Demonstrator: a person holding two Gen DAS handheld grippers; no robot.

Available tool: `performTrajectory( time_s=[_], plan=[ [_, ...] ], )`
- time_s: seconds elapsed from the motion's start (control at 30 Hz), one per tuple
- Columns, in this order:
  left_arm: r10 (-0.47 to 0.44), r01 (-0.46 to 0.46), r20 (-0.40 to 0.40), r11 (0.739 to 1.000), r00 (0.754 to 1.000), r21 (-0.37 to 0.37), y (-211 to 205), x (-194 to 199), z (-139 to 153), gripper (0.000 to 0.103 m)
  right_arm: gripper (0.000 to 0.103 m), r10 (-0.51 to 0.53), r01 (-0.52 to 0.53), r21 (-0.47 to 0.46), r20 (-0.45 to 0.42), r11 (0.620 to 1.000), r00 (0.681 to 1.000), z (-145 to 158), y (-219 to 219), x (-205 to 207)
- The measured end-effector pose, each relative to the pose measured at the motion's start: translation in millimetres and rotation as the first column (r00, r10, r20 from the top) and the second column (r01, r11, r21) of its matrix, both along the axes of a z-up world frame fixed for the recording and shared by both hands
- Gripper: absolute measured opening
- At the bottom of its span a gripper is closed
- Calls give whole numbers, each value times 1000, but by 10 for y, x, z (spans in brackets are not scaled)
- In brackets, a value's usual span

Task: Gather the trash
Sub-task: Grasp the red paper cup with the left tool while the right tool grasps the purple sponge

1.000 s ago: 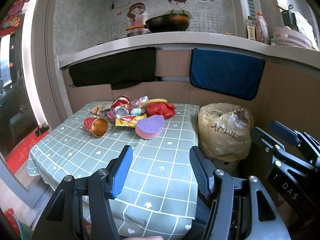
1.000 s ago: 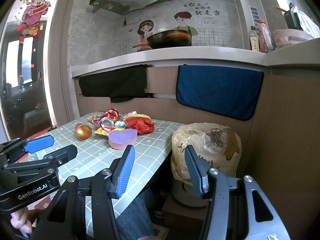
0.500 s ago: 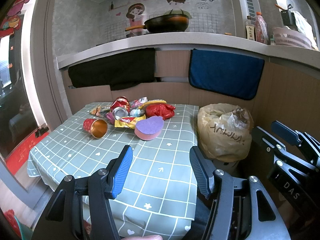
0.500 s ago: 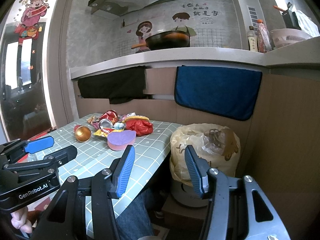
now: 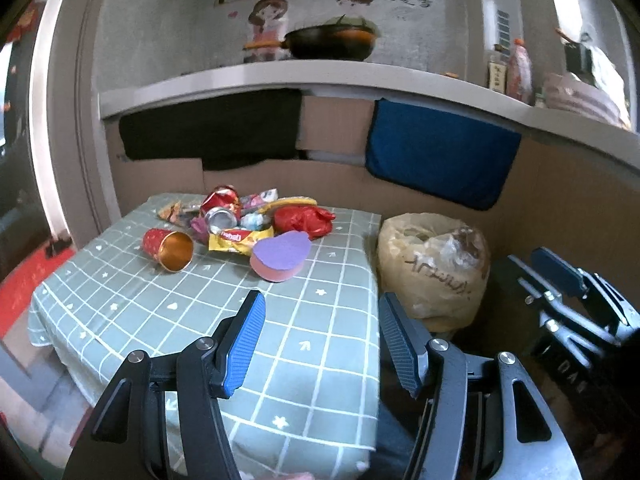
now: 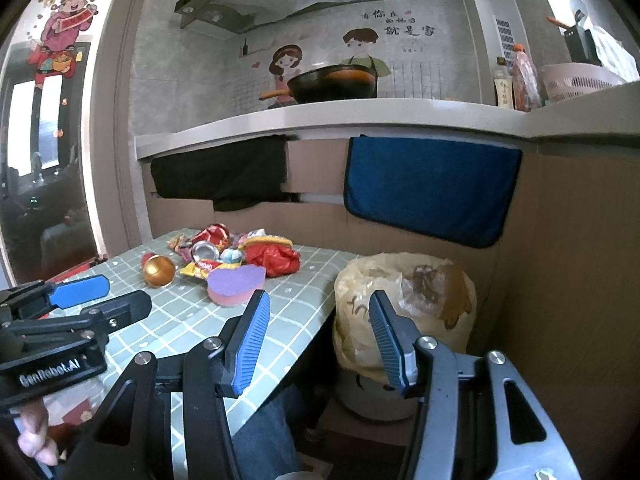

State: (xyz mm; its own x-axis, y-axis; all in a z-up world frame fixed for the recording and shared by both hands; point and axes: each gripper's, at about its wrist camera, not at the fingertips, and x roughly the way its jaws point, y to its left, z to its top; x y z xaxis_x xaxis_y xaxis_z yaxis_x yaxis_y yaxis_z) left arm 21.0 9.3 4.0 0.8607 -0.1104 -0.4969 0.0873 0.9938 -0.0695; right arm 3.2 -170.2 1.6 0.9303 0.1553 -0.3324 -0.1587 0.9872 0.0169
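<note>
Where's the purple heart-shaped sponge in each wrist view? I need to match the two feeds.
Left wrist: the purple heart-shaped sponge lies centre frame, at the near edge of the trash pile, above the open left gripper.
Right wrist: same sponge, left of centre, just above the right gripper's left finger.
Shared landmark: the red plastic bag just behind it.

The left wrist view looks forward over the green checked counter (image 5: pixel 312 320), near its front edge. The right wrist view sits lower, beside the counter's corner. Both share the heap of coloured wrappers and cans (image 5: pixel 244 220) mid-frame and the yellowish plastic trash bag (image 6: pixel 404 300).
</note>
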Motion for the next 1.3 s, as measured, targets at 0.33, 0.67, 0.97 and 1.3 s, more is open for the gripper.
performTrajectory(
  time_s=[0.33,0.67,0.97,1.3],
  plan=[
    [142,-149,-81,985,986,-82,1014,821,-151,59,50,94,-93,-21,30,995,995,177,318,875],
    [215,-263,-204,932,955,-250,2103,1688,-408,59,50,146,-149,-21,-87,989,985,-122,735,1534],
    [246,-343,-309,886,919,-313,2401,2249,-764,55,50,138,-145,-19,-196,989,971,-441,828,1796],
    [213,-361,-371,844,904,-396,2486,2381,-1011,57,50,121,-135,-43,-236,990,964,-566,841,1854]
  ],
)
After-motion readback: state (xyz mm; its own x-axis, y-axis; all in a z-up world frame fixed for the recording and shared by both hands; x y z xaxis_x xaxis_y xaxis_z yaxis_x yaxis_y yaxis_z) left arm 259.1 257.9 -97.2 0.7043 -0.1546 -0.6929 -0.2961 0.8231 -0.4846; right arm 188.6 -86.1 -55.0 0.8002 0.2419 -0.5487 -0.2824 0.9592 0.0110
